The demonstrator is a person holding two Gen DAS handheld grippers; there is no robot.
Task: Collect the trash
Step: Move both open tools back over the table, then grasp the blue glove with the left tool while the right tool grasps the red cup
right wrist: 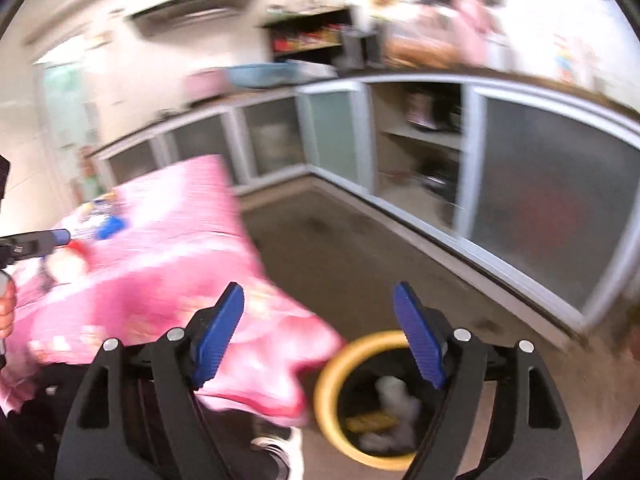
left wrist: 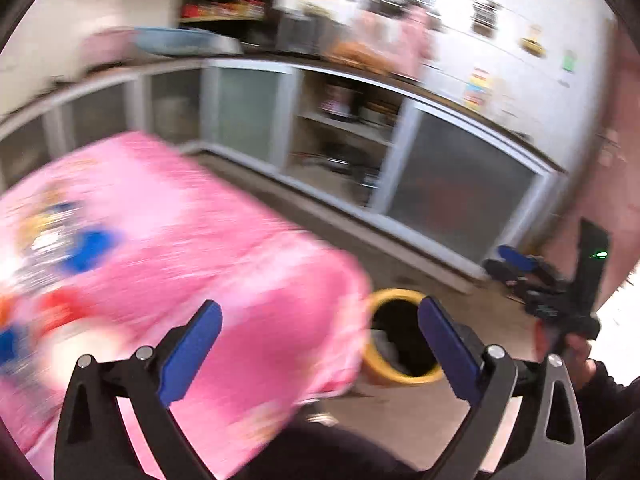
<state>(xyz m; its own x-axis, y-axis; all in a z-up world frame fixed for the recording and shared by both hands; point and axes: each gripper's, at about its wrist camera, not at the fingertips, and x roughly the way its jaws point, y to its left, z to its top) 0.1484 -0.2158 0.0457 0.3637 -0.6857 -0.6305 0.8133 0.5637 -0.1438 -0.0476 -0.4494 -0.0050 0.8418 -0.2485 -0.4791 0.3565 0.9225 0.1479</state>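
A yellow-rimmed bin (right wrist: pixel 336 384) stands on the floor by the corner of a table with a pink cloth (right wrist: pixel 160 264); white and yellow trash (right wrist: pixel 384 412) lies inside. The bin also shows in the left wrist view (left wrist: pixel 380 360). My right gripper (right wrist: pixel 318 332) is open and empty above the bin's left rim. My left gripper (left wrist: pixel 320 344) is open and empty, over the table's edge next to the bin. Blurred colourful items (left wrist: pixel 68 248) lie on the pink cloth at the left. Both views are motion-blurred.
Low cabinets with frosted sliding doors (left wrist: pixel 452 196) run along the walls, with one open shelf bay (left wrist: pixel 344 140). A counter above holds a blue basin (left wrist: pixel 176 40) and clutter. The other gripper (left wrist: pixel 516 268) shows at the right of the left wrist view. Bare floor (right wrist: pixel 340 256) lies between table and cabinets.
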